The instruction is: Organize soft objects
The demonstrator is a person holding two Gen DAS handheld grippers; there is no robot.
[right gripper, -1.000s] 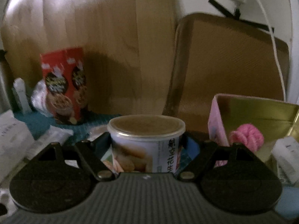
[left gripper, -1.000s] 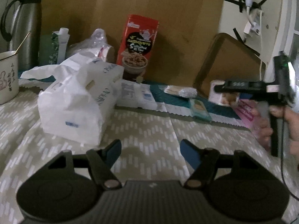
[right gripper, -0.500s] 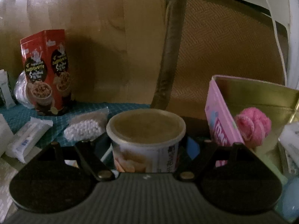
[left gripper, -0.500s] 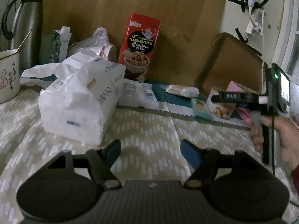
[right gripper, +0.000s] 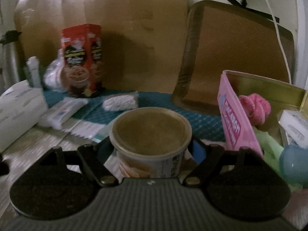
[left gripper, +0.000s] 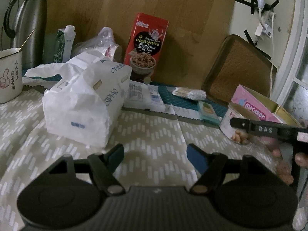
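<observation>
My left gripper [left gripper: 155,151] hovers over the patterned tablecloth [left gripper: 146,134]; its jaws are opening a little with nothing between them. A white tissue pack [left gripper: 82,105] lies just ahead to its left. My right gripper [right gripper: 151,144] is shut on a round snack can [right gripper: 151,127] with a tan lid, held upright. The same can [left gripper: 233,123] shows at the right of the left wrist view, behind a black finger [left gripper: 250,127] and a person's hand. Right of the can stands an open pink tin [right gripper: 234,127] holding a pink yarn ball [right gripper: 254,105] and a green soft thing [right gripper: 269,150].
A red snack box [left gripper: 146,46], a steel thermos [left gripper: 28,25], a mug [left gripper: 8,73], a green carton [left gripper: 64,44] and a plastic bag line the back. A brown tray [left gripper: 238,69] leans on the wall. A cotton swab bag [left gripper: 189,94] and flat packs [left gripper: 142,96] lie mid-table.
The right gripper has carried the can lower and closer to the pink tin; in the left wrist view it sank toward the bottom right. The left gripper stayed put, its jaws slightly wider.
</observation>
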